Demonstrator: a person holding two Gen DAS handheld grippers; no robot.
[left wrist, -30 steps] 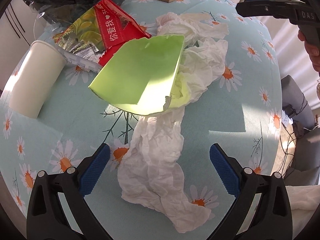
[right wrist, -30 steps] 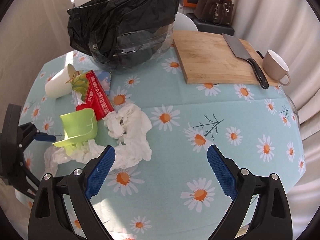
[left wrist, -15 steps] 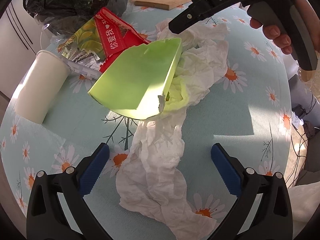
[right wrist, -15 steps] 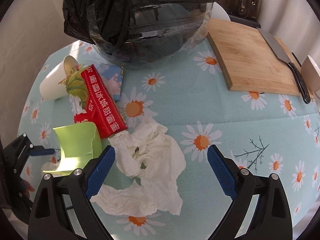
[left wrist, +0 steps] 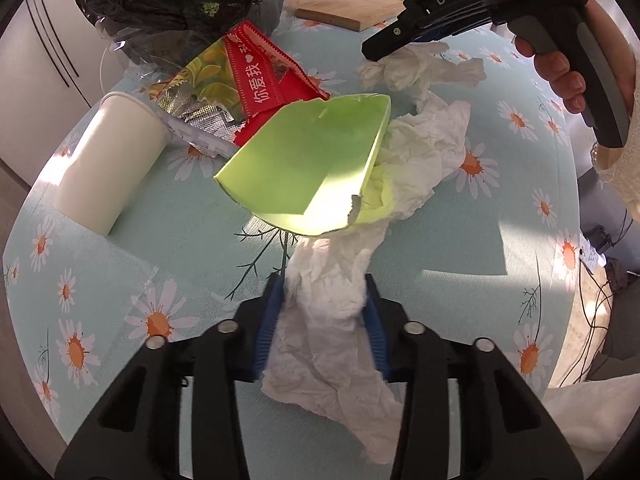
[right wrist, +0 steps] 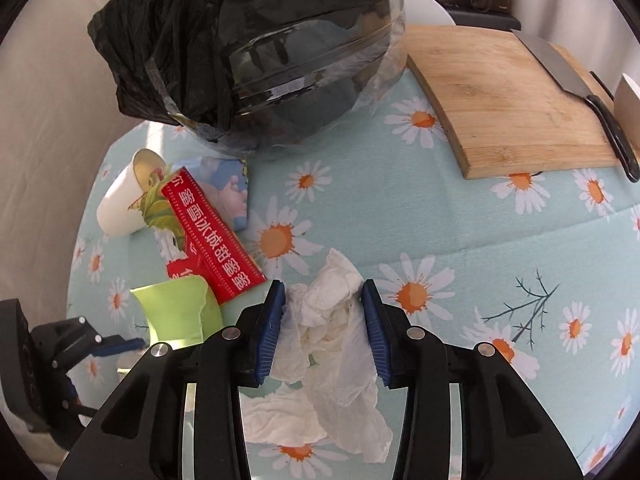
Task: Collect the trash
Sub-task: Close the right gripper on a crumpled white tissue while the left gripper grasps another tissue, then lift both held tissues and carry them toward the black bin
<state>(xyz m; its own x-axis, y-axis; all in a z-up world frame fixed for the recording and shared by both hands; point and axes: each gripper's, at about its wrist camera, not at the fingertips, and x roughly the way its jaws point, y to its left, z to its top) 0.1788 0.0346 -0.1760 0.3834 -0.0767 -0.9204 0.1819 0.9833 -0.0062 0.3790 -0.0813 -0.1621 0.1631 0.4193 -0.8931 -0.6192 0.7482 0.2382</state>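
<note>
Crumpled white tissue lies in a long strip on the daisy tablecloth. My left gripper is closing, and its blue pads press the near end of that tissue. My right gripper is closing too, its pads squeezing a bunched tissue wad at the far end. A torn green paper cup rests on the tissue between them. Behind it lie a red wrapper, a foil snack bag and a white paper cup on its side. The bin with a black bag stands at the back.
A wooden cutting board with a cleaver and a beige mug sits at the back right. A small printed packet lies beside the bin. A hand holds the right gripper's handle. The table edge curves near on the right.
Both grippers went from wide open to closed around tissue. The right gripper came down and forward over the tissue's far end; the left stayed over the near end.
</note>
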